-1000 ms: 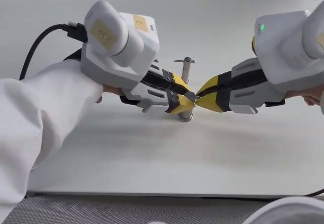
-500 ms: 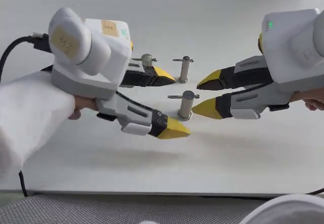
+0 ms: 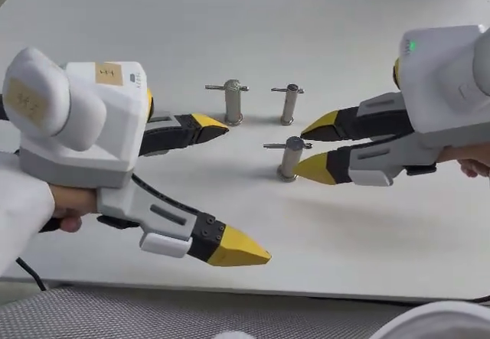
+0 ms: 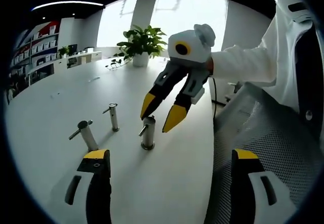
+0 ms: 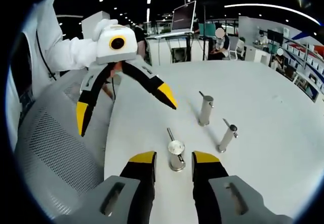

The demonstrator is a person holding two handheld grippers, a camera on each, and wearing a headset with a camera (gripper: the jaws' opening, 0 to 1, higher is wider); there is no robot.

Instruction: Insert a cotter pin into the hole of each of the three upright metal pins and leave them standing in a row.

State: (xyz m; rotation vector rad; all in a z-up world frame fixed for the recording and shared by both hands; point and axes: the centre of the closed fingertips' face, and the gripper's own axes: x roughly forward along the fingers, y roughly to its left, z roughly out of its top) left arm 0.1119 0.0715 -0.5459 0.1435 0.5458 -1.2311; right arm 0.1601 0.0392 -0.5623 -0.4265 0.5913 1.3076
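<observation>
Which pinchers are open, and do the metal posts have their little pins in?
front metal pin: upright, cotter pin in.
back left metal pin: upright, cotter pin in.
back right metal pin: upright, cotter pin in.
left gripper: open, empty.
right gripper: open, empty, tips by the front metal pin.

The pins (image 3: 289,158) on the table (image 3: 230,33) are bare grey metal, dully shiny. The table is smooth, matt white. The left gripper (image 3: 246,192) and right gripper (image 3: 299,153) have matt pale plastic shells. Below the table's edge lies coarse grey mesh (image 3: 191,316).
</observation>
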